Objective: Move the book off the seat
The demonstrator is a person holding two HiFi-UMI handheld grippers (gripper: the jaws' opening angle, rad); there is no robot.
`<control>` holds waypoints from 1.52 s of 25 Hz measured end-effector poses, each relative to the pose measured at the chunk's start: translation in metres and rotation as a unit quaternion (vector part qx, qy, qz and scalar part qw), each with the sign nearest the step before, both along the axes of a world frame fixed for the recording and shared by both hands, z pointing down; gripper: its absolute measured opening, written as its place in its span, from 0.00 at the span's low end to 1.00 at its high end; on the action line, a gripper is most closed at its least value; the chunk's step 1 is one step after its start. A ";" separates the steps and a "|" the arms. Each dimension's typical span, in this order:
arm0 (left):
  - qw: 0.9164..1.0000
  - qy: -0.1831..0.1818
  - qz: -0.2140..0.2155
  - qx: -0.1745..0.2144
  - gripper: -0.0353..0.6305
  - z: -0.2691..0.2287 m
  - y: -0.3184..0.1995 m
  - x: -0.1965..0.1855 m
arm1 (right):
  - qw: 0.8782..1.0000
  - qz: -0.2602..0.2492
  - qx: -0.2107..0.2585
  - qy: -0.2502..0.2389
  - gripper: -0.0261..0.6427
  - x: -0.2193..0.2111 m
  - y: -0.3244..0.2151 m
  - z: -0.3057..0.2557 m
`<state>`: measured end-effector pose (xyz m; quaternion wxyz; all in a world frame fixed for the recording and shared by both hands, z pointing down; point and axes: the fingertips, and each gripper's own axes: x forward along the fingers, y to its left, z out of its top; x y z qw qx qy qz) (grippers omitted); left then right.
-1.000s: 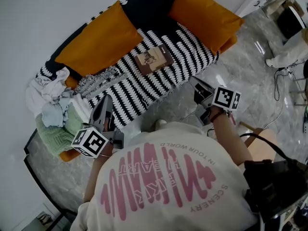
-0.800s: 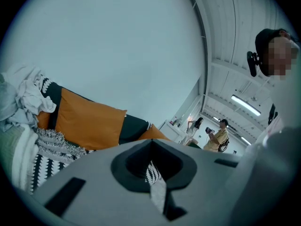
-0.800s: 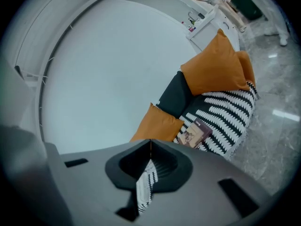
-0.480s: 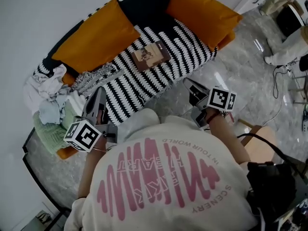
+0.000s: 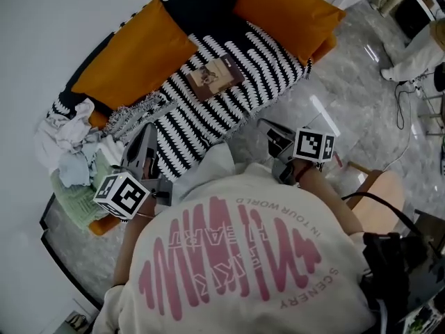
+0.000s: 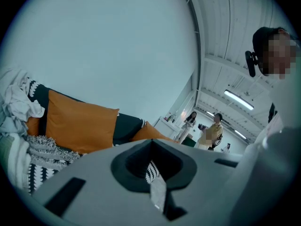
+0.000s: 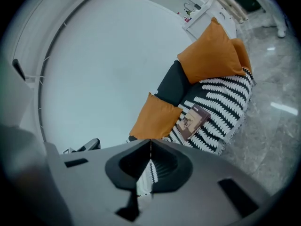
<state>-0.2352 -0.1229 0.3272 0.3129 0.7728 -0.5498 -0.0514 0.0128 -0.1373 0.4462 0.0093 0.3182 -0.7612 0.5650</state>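
Person facing a sofa with a gripper in each hand, the book lying on the seat.
The book (image 5: pixel 212 77) lay flat on the striped throw (image 5: pixel 264 61) covering the seat, between two orange cushions (image 5: pixel 135 54) (the other sat at the sofa's right end). The left gripper (image 5: pixel 147 133) and the right gripper (image 5: pixel 272 132) each had jaws pressed together on nothing, both well apart from the book.

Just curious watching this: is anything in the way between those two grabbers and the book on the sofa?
Nothing visible is. The book lies flat on the striped throw; only bare throw separates it from the right gripper and the left gripper. The clothes pile sits off to one side.
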 end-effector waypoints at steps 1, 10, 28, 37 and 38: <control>1.000 -0.002 0.002 -0.002 0.06 0.002 -0.002 0.000 | 1.000 0.000 -0.003 0.002 0.06 0.000 -0.002 0.001; 0.999 0.003 0.036 -0.037 0.06 0.029 -0.029 -0.007 | 0.999 0.035 -0.034 0.008 0.06 -0.003 -0.033 0.017; 0.993 0.004 0.096 -0.062 0.06 0.043 -0.134 -0.037 | 0.997 0.047 -0.052 0.022 0.06 -0.062 -0.115 0.019; 0.983 0.011 0.159 -0.093 0.06 0.092 -0.154 -0.030 | 0.994 0.060 -0.094 0.019 0.06 -0.082 -0.118 0.057; 0.981 0.006 0.166 -0.097 0.06 0.104 -0.153 -0.029 | 0.992 0.060 -0.104 0.021 0.06 -0.085 -0.115 0.069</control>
